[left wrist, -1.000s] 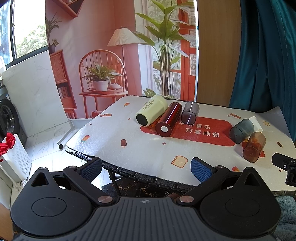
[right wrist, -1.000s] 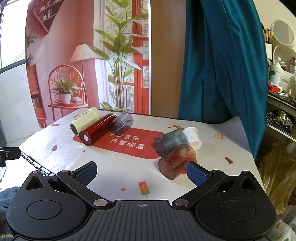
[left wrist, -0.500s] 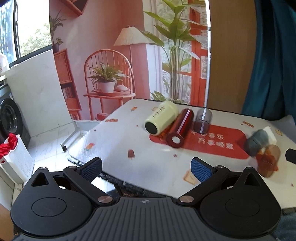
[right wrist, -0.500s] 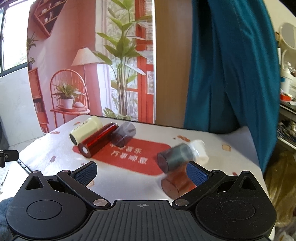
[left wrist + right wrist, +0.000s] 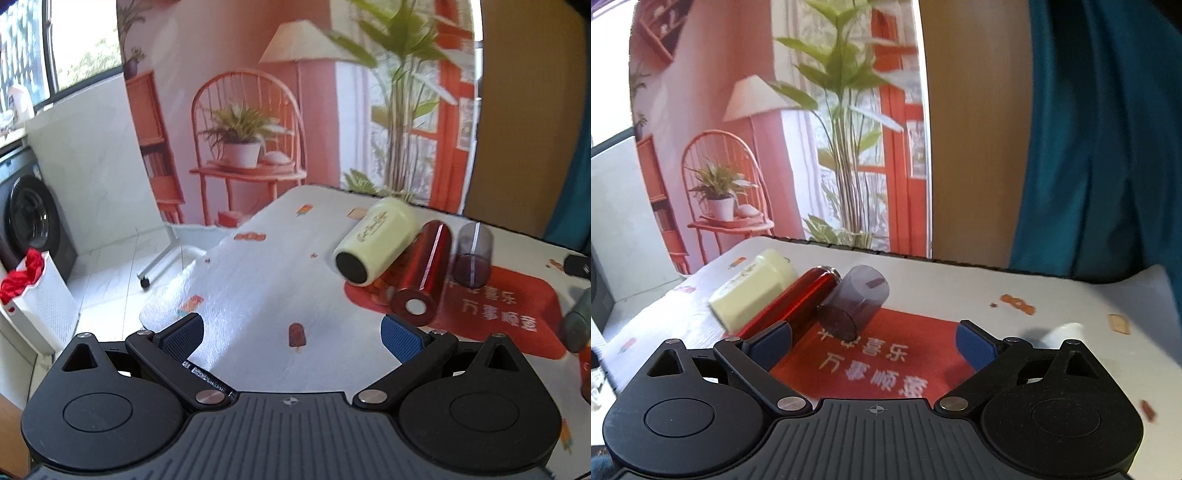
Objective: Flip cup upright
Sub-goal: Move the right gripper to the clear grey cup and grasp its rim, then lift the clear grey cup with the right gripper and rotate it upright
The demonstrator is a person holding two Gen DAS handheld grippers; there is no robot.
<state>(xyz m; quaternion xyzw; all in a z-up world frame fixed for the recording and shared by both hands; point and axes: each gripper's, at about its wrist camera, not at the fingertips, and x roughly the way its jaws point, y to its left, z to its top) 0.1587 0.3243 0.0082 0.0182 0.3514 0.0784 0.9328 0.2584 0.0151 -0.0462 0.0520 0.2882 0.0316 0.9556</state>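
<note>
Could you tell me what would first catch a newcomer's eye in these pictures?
Three cups lying side by side on the printed tablecloth: a cream cup, a shiny red cup and a smoky purple cup. Both the left gripper and right gripper hover open, holding nothing.

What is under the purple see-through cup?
The purple cup lies on its side, partly on the red patch of the tablecloth. The table beneath is covered by the cloth.

3 cups [image 5: 854,305] lying sideways on mat [image 5: 960,295], right tool [image 5: 873,341] open-fingered
</note>
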